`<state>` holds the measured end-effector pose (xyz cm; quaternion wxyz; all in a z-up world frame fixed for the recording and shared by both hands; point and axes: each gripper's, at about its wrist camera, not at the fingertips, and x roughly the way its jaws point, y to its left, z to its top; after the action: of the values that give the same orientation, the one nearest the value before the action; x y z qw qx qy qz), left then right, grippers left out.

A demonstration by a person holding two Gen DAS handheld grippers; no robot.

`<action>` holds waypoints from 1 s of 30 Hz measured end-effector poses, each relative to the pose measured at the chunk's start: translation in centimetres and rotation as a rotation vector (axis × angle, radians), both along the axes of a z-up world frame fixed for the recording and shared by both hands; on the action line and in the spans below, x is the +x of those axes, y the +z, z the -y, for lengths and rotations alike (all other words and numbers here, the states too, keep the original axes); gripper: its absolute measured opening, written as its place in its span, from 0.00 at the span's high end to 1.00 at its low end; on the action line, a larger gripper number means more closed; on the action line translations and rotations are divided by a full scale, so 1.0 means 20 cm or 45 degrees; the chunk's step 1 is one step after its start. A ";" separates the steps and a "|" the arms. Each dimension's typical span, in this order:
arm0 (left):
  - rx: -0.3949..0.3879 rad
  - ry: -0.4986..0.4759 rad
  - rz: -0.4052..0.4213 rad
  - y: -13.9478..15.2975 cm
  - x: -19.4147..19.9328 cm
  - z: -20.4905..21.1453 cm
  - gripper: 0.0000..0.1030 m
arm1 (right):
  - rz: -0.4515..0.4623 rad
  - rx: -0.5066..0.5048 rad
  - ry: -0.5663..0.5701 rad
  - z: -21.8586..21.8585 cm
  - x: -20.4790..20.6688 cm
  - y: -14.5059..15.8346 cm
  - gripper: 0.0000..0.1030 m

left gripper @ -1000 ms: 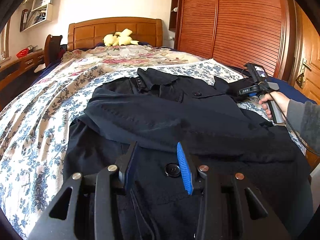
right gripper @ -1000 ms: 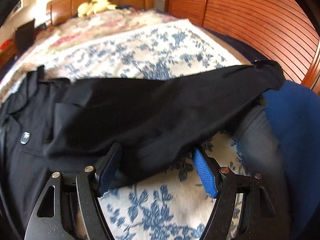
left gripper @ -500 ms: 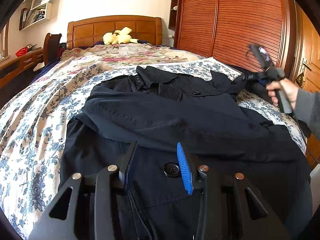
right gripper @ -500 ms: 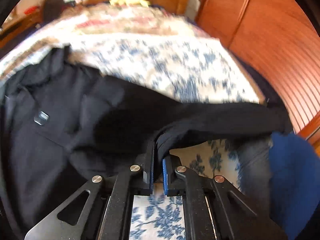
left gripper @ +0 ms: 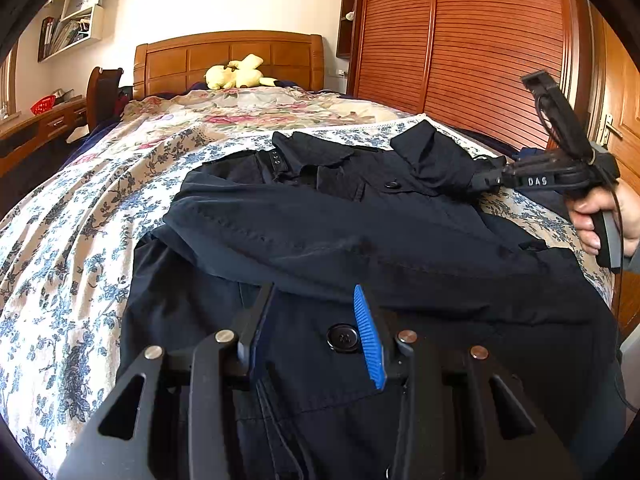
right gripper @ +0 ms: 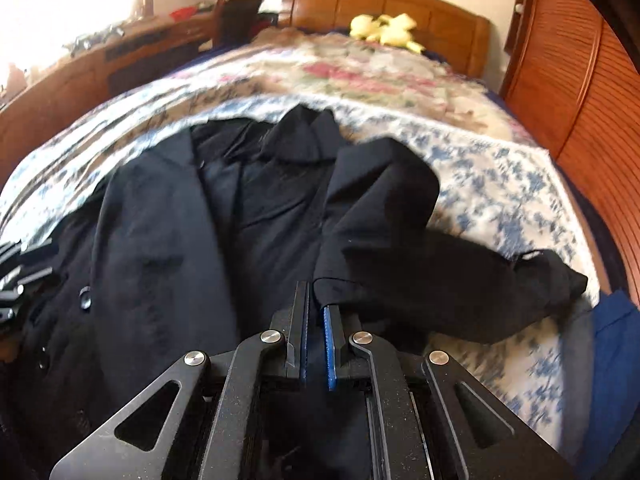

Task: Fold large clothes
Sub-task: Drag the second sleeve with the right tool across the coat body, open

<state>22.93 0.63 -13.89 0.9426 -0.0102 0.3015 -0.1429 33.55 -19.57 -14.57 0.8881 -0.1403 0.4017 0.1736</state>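
Note:
A dark navy coat (left gripper: 360, 240) lies spread front-up on the floral bedspread (left gripper: 80, 220). My left gripper (left gripper: 314, 292) hovers over its lower front with the jaws apart. A black button (left gripper: 342, 338) shows between the fingers, and nothing is pinched. My right gripper (right gripper: 316, 300) is shut on the edge of the coat's right sleeve (right gripper: 400, 240). It holds the sleeve lifted and bent over the coat's chest. From the left wrist view, the right gripper (left gripper: 474, 180) sits at the far right of the coat (right gripper: 160, 240), held by a person's hand (left gripper: 604, 216).
A yellow plush toy (left gripper: 236, 76) rests against the wooden headboard (left gripper: 228, 56). Slatted wooden wardrobe doors (left gripper: 480, 60) line the right side of the bed. A wooden desk (left gripper: 36, 128) stands on the left. Blue cloth (right gripper: 612, 360) lies at the bed's right edge.
The right gripper shut on the sleeve, lifted it off the bedspread and swung it left over the coat while rolling. The left gripper stayed where it was.

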 end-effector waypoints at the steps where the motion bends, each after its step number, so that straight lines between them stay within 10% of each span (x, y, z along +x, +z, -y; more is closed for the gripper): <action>1: 0.000 0.000 0.000 0.00 0.00 0.00 0.63 | -0.014 -0.004 -0.008 0.00 0.00 -0.02 0.96; 9: 0.002 -0.002 -0.002 0.00 0.00 0.00 0.63 | 0.067 -0.003 -0.065 0.06 -0.06 0.10 0.91; 16: -0.002 -0.007 -0.001 -0.01 -0.01 0.00 0.63 | 0.178 0.017 -0.141 0.17 -0.02 0.25 0.47; 30: -0.004 -0.019 -0.015 0.00 0.00 0.00 0.63 | 0.023 -0.076 -0.469 0.58 0.35 -0.07 0.35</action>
<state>23.00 0.54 -13.91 0.9398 -0.0103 0.3067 -0.1504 40.49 -31.21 -16.01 0.9039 -0.0923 0.4177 -0.0054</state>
